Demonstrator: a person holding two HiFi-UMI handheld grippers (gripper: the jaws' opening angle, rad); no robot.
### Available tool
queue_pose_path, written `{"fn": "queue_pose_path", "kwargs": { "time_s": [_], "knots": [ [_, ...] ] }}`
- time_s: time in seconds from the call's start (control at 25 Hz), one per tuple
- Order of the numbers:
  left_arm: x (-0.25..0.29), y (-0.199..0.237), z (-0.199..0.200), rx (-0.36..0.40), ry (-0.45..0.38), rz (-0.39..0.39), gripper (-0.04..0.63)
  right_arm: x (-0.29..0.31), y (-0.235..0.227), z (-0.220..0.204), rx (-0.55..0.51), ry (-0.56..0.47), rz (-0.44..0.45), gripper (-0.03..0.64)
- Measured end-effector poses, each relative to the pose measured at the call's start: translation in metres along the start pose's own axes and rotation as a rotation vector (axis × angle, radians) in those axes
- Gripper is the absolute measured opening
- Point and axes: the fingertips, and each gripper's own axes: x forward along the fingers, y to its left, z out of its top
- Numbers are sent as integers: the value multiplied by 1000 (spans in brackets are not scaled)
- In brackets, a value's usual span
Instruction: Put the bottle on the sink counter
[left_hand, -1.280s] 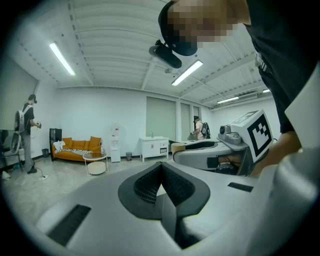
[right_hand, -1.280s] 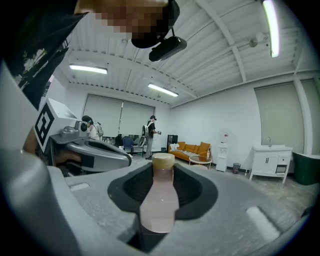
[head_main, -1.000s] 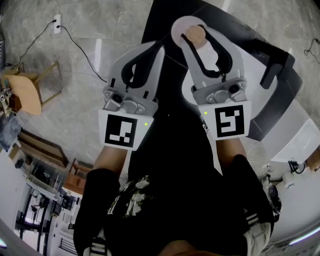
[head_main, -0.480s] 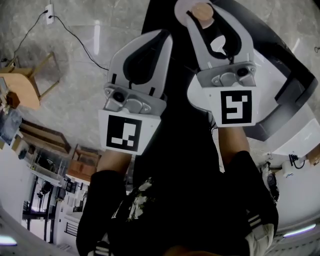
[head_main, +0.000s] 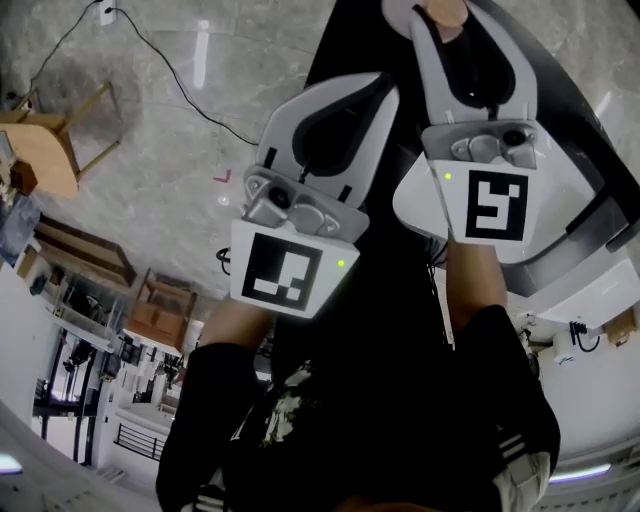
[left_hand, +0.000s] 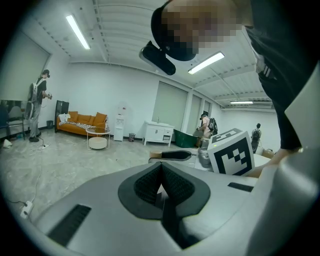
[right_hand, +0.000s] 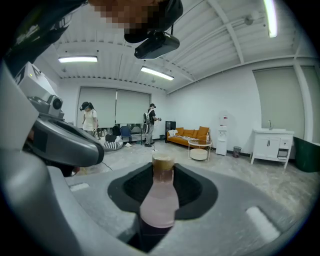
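Step in hand, as I read it: carry phase. The R gripper (right_hand: 162, 169) has its fingers clamped on the pale pink bottle w/ tan cap and dark lower part (right_hand: 159, 205). The bottle seems to lie lengthwise btwn the jaws, cap toward the tips, held off any surface in front of the person. The L gripper (left_hand: 161, 171) has its fingers pressed together w/ nothing btwn them, and it rides just beside the R one.

Likely target is the white cabinet w/ a tap on top (right_hand: 270, 142), well apart across the room. Next move prob. calls for carrying the bottle over there, turning the wrist so its base faces down, seating it on a bare bit of the top, and only then letting the fingers part.

Underfoot is a polished grey marbled floor (head_main: 150, 160) w/ a black cable across it. It's a big white room w/ strip lights. There's an orange sofa (right_hand: 187, 136), a round white side table (right_hand: 199, 151), a wooden chair (head_main: 60, 140), and a few other ppl at the far end.
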Motion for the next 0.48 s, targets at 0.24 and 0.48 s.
{"fn": "queue_pose_path", "kwargs": {
  "time_s": [0.24, 0.48],
  "knots": [
    [-8, 0, -9, 16, 20, 12, 8, 2, 5, -9, -13, 7, -9, 120],
    [-15, -7, -15, 19, 36, 5, 8, -6, 6, -11, -22, -24, -25, 123]
  ]
}}
